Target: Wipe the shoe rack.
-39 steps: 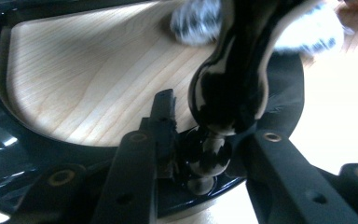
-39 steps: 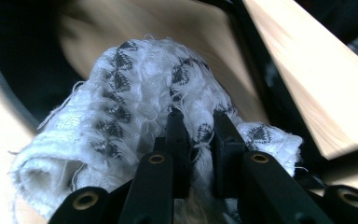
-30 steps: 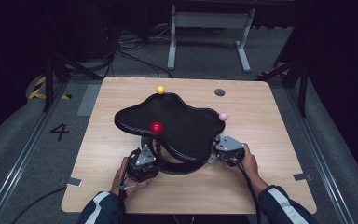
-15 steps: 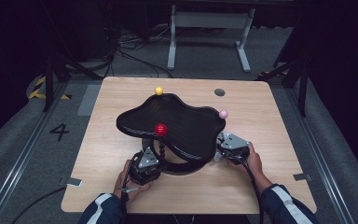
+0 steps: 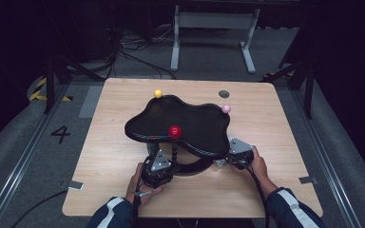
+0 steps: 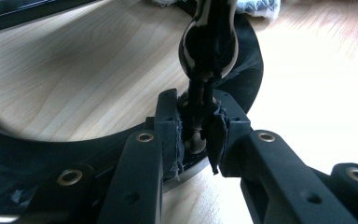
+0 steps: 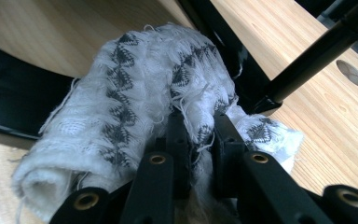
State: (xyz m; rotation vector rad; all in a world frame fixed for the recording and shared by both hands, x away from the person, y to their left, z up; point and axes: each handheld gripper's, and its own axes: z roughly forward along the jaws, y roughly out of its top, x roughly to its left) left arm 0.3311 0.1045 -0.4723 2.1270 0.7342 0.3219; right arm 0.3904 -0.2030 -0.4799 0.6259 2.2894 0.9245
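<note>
A black wavy-edged tray [image 5: 195, 124] stands on a stand with a black ring base [image 5: 192, 167] on the wooden table [image 5: 119, 99]. Yellow [image 5: 158, 93], red [image 5: 174, 131] and pink [image 5: 226, 109] balls sit around its rim. My left gripper [image 5: 170, 159] [image 6: 198, 135] is shut on the black beaded stem [image 6: 209, 42] below the red ball, just above the ring base. My right gripper [image 5: 226, 159] [image 7: 198, 126] is shut on a rolled white cloth with a grey zigzag pattern [image 7: 130, 98], held against the stand under the tray's right side.
A thin black rod [image 7: 307, 60] of the stand slants past the cloth. A round grey hole [image 5: 224, 94] sits in the table's far right part. A white metal frame [image 5: 214, 28] and cables lie on the floor beyond the table.
The left hand and its gripper have moved to the right, and the red ball and the tray have shifted right with them. The right hand has stayed in place.
</note>
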